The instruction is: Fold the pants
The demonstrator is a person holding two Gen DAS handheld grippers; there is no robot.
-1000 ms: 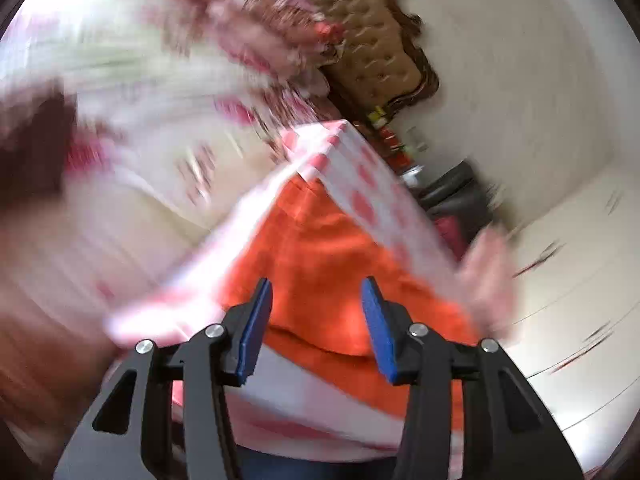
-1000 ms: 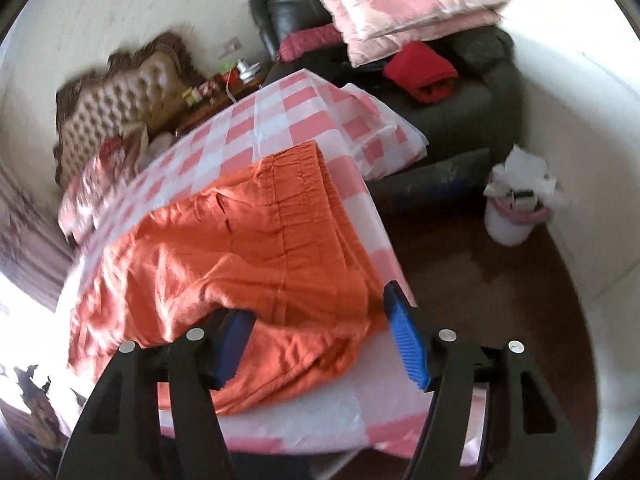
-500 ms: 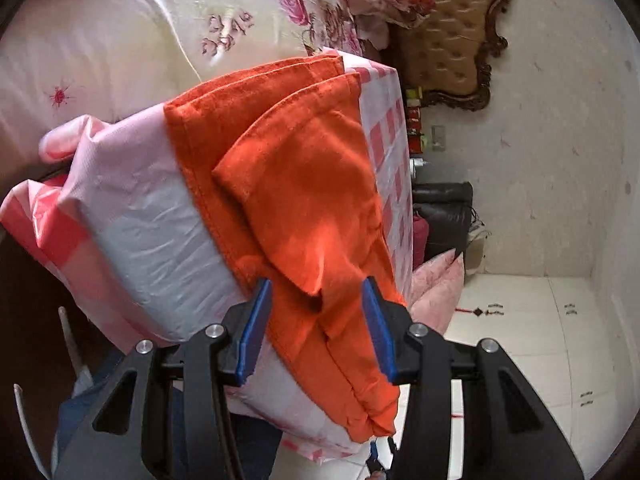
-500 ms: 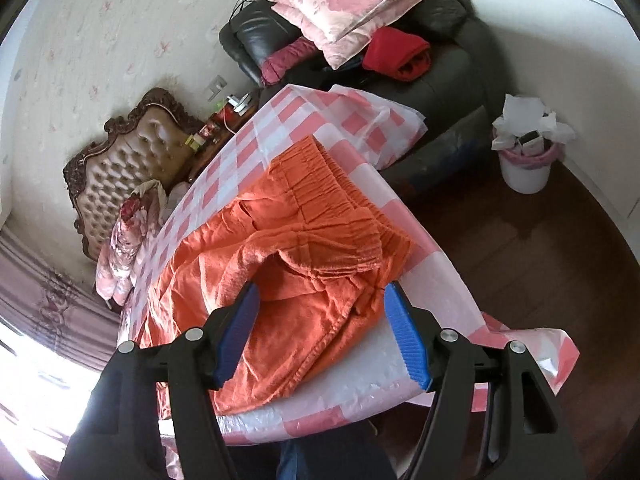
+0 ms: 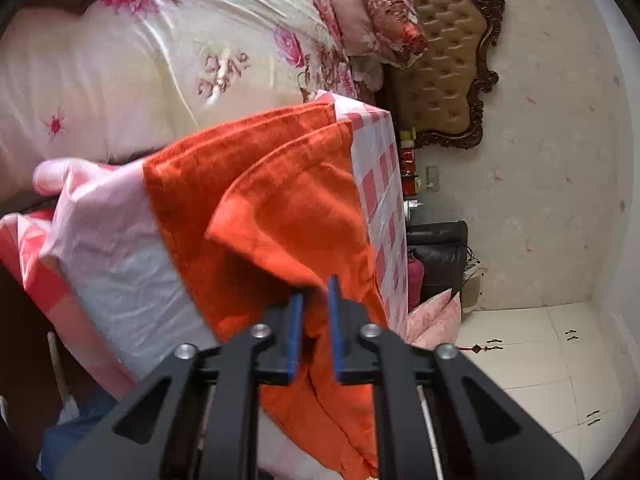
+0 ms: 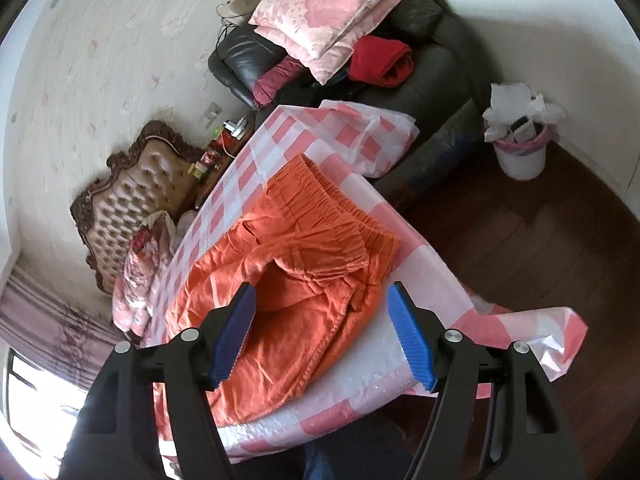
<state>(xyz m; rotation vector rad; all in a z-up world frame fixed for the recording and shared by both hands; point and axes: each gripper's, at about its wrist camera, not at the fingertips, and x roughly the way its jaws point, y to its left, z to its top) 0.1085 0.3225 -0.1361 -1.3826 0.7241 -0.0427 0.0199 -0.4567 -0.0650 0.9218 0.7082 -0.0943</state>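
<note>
Orange pants [image 6: 280, 280] lie on the desk [image 6: 420, 276], which is covered by a pink-and-white checked plastic cloth [image 6: 328, 136]. In the right wrist view the elastic waistband [image 6: 324, 196], gathered and ribbed, sits at the far end toward the black leather sofa [image 6: 432, 76]; the legs run down and left toward the window side, so the long axis follows the desk's length. One section of fabric is doubled back over the middle, leaving a raised, rumpled fold just below the waistband. The cloth is a matte woven material, creased throughout, with a stitched hem along the near edge.

Left tool [image 5: 316, 292]: blue ribbed pads nearly together, with a bunched fold of the pants [image 5: 280, 208] between them. The pinched fabric rises off the desk toward the tool, and further orange cloth drapes below it over the desk edge.

Right tool [image 6: 322, 300]: pads spread wide, holding nothing, hovering above the near part of the pants without touching.

Surroundings: a tufted tan headboard [image 6: 132, 188] with carved dark frame against the wall, pink floral pillows [image 6: 332, 8] stacked on the sofa, a white waste bin [image 6: 520, 148] on the dark wood floor.
</note>
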